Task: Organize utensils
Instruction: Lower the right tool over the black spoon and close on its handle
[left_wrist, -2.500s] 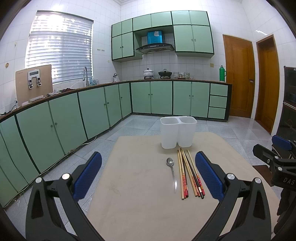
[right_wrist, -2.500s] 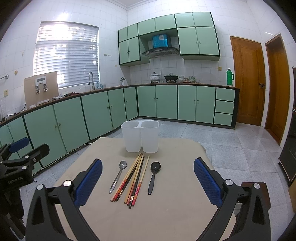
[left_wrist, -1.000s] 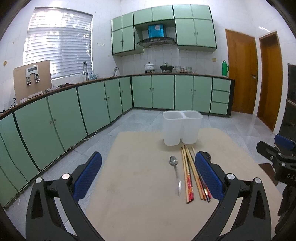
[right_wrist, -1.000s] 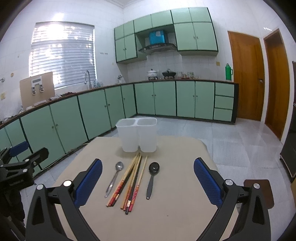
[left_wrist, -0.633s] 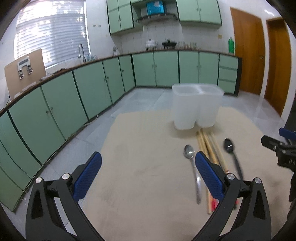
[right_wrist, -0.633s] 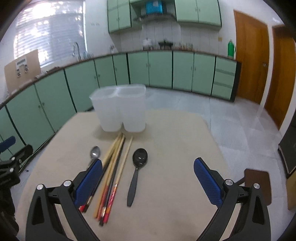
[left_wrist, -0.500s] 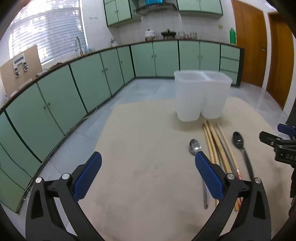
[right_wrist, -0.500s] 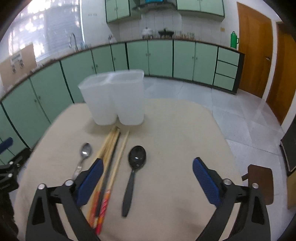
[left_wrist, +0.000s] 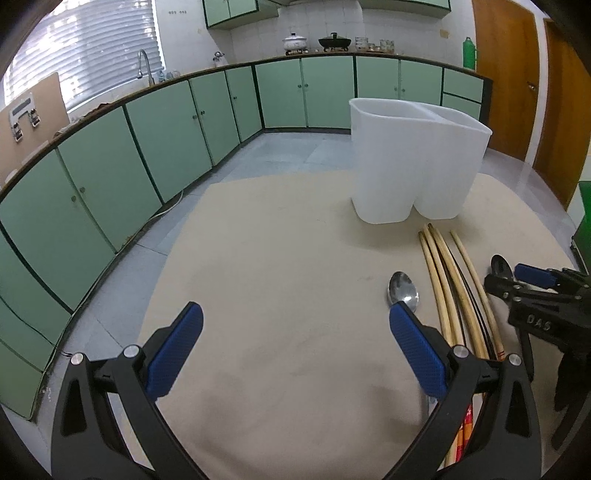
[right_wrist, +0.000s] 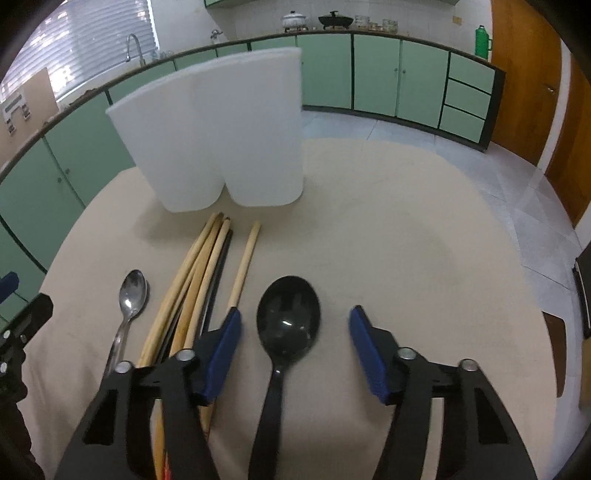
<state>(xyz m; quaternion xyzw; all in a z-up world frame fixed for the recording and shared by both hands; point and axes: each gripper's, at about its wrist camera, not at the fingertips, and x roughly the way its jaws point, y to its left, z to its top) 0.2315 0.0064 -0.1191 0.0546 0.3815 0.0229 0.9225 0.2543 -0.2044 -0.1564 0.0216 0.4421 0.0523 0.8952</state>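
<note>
Beige table (right_wrist: 406, 240), closing right hand-held gripper (right_wrist: 293, 328) astride black spoon (right_wrist: 288, 317)

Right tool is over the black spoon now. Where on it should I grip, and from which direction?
Take the black spoon by its slim handle just below the bowl, coming straight down from above. It lies flat on the table, handle toward the camera. The right tool already straddles it, jaws closing, not yet touching. The bowl looks too wide.
</note>
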